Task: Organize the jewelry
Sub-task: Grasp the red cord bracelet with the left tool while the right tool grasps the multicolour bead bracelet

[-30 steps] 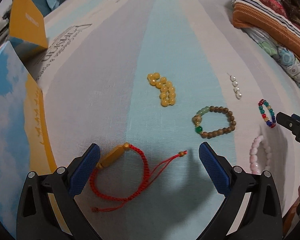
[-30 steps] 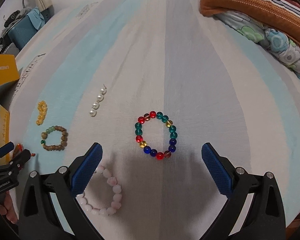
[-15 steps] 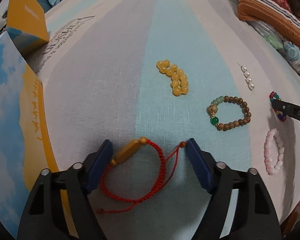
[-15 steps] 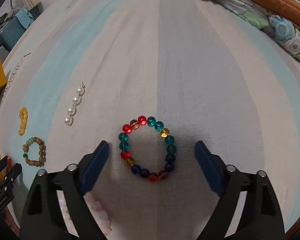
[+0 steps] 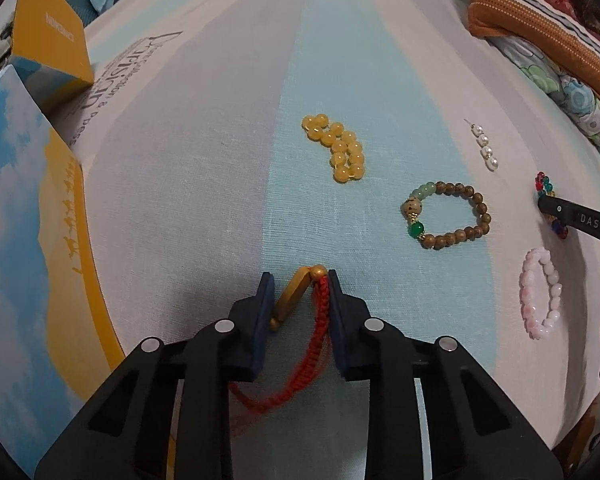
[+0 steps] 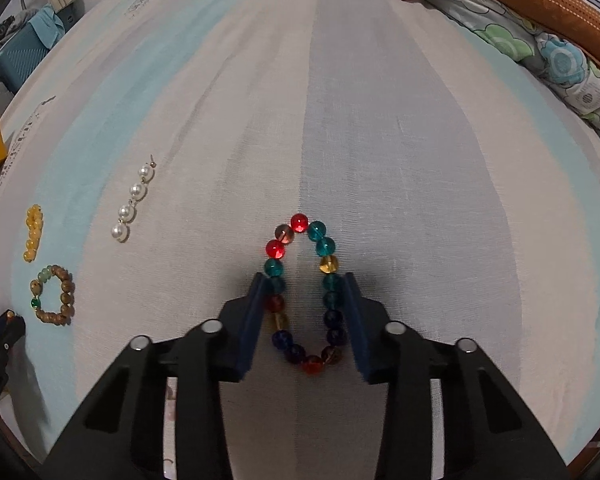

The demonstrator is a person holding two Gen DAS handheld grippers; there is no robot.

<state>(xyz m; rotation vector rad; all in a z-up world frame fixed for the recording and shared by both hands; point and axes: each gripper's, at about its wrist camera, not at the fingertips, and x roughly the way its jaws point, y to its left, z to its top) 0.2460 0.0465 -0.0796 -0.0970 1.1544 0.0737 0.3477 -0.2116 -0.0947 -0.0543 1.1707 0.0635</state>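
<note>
My left gripper (image 5: 299, 280) is shut on the red cord bracelet (image 5: 318, 320) with its long gold bead (image 5: 292, 300), squeezed between the blue pads on the striped cloth. My right gripper (image 6: 305, 282) is shut on the multicoloured glass bead bracelet (image 6: 300, 224), pinched into a narrow oval on the cloth. The right gripper's tip also shows in the left wrist view (image 5: 572, 218) over that bracelet. Yellow bead bracelet (image 5: 336, 148), wooden bead bracelet (image 5: 448, 216), pearl string (image 5: 486, 148) and pink bead bracelet (image 5: 540, 292) lie loose on the cloth.
A blue and yellow box (image 5: 24, 216) stands at the left, with a yellow box flap (image 5: 48, 36) behind it. Folded patterned fabrics (image 5: 540, 32) are piled at the far right. The striped cloth (image 6: 380, 100) stretches away beyond the jewelry.
Both grippers have moved down and forward and closed. The left has closed on the red cord bracelet, the right on the multicoloured bead bracelet, squeezing each loop narrow.
</note>
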